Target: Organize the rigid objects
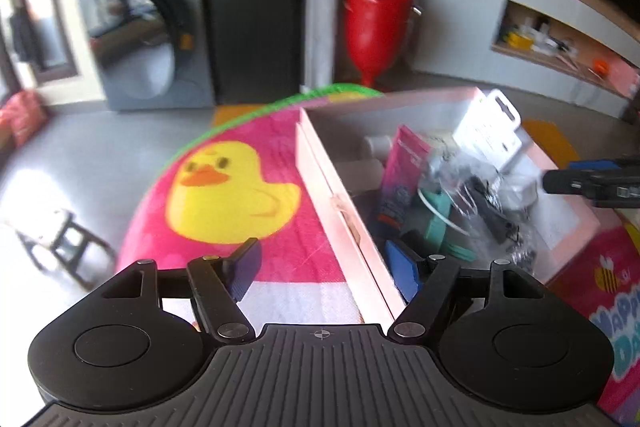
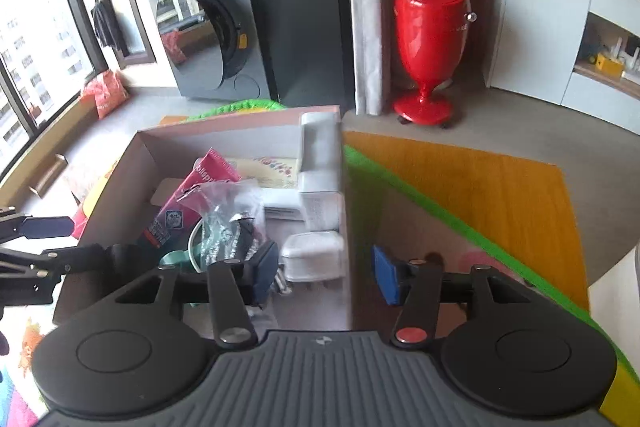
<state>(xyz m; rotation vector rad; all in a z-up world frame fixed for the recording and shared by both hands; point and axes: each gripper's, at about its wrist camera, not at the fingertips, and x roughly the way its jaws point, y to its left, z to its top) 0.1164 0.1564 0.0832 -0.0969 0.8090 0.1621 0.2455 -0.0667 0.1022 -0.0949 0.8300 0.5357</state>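
While both tongs, left [image 1: 328,271] and right [image 2: 326,273], hang wide and empty over the pink box [image 1: 340,203], you're between picks; next, choose the white charger [image 2: 314,255] just ahead.

A grey smooth floor [image 2: 520,115] carries a round pink play mat with a yellow duck print and green rim [image 1: 240,195]. An open pale pink cardboard box [image 1: 344,223] sits directly on the mat, beside the duck. A glossy red goblet-shaped bin [image 2: 430,47] stands on the floor beyond.

A home: washing machine [image 2: 212,35], duck play mat [image 1: 240,195], shelves [image 1: 560,39].
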